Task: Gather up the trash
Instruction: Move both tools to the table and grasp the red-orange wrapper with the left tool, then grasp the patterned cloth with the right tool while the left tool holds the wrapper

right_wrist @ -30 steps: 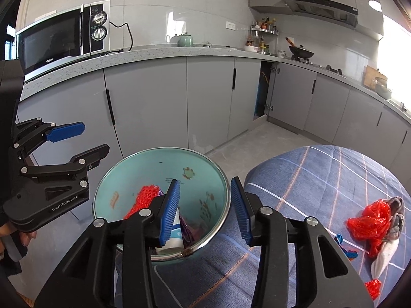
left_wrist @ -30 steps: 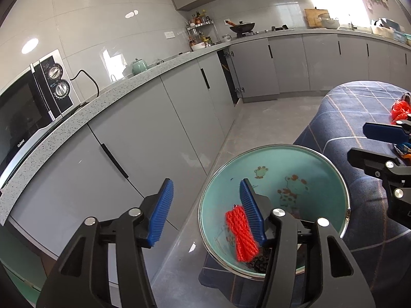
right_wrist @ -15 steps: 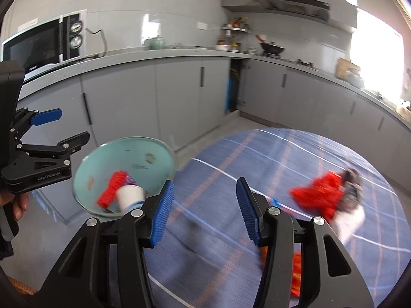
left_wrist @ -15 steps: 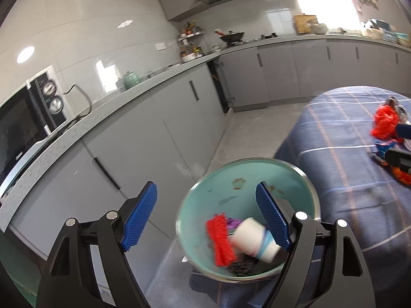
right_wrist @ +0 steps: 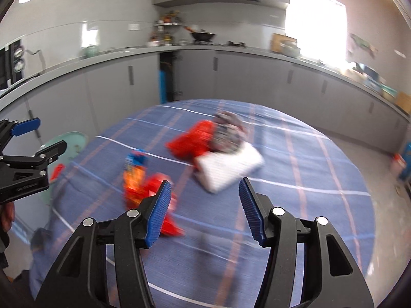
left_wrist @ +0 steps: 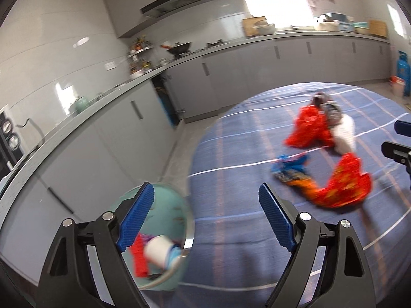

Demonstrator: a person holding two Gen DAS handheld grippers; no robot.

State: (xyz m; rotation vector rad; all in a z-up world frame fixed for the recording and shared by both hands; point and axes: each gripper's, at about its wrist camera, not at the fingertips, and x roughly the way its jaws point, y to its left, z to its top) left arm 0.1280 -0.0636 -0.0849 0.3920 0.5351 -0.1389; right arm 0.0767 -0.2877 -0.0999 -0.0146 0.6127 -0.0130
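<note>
Both claws, left claw and right claw, stood open, empty. The red wrapper at 11 o'clock looked light, crinkly; pinch an edge.

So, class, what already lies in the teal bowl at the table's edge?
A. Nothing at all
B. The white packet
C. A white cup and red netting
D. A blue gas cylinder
C: the left wrist view shows a white cup and red netting inside the bowl; the white packet lies on the table.
</note>
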